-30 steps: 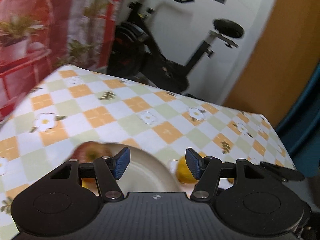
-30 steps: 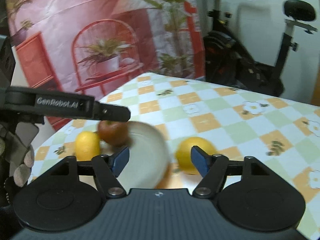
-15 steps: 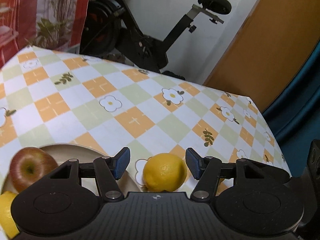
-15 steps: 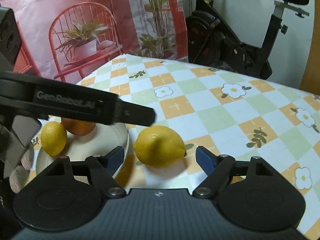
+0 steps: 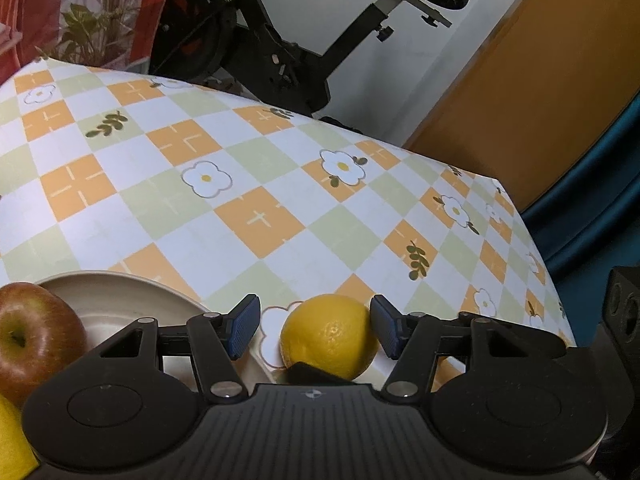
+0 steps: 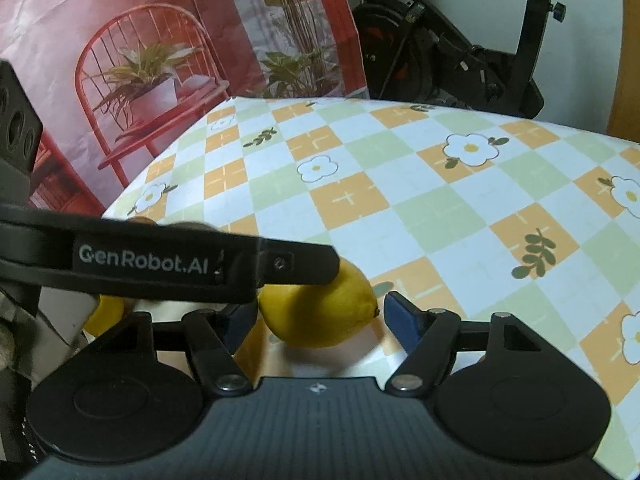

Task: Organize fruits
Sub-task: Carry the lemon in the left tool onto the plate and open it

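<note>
A yellow lemon [image 5: 330,336] lies on the checked tablecloth beside a beige plate [image 5: 120,292]. My left gripper [image 5: 316,330] is open, its blue pads either side of the lemon, not touching it. A red apple [image 5: 34,336] sits on the plate, with a second lemon [image 5: 12,440] at the lower left. In the right wrist view the same lemon [image 6: 320,312] lies between the open fingers of my right gripper [image 6: 320,324]. The left gripper's black arm [image 6: 168,266] crosses in front and hides most of the plate.
The checked floral tablecloth [image 5: 260,184] stretches ahead to the table's far edge. An exercise bike [image 5: 288,52] stands beyond it. An orange door [image 5: 520,92] is at the right, a red printed backdrop [image 6: 140,60] at the left.
Both grippers have moved forward and down, closing in on the loose lemon. It now lies between the fingers of each. The left gripper's arm now covers the plate in the right wrist view.
</note>
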Demonstrator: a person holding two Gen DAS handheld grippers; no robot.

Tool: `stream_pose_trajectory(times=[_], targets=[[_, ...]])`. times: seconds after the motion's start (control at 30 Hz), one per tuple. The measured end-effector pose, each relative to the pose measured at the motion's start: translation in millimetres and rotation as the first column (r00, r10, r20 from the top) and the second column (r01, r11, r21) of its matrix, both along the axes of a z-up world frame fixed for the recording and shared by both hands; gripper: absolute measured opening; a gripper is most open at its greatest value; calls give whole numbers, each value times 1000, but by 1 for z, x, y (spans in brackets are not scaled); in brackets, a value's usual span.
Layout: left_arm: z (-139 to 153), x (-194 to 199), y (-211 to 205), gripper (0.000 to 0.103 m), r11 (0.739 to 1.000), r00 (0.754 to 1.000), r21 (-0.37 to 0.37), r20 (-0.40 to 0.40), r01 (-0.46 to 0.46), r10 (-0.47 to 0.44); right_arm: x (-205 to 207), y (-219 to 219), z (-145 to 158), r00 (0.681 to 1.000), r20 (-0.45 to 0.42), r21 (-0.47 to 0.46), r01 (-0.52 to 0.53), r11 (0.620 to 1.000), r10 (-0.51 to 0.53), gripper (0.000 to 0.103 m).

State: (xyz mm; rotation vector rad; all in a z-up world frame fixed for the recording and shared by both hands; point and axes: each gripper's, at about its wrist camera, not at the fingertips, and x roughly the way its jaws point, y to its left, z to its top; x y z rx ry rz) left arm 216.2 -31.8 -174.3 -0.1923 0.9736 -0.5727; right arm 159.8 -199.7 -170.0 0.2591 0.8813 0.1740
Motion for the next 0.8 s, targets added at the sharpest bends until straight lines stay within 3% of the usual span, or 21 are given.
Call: stream_pose_trajectory(times=[0.43, 0.8], targets=[[-13, -4, -6, 61, 999, 999, -34, -43, 29, -31, 4, 5, -4, 999, -40, -9, 4, 1000, -4, 72], [15, -27, 23, 61, 998, 1000, -61, 20, -20, 21, -7, 17, 18, 999, 26, -6, -27, 1000, 27, 72]])
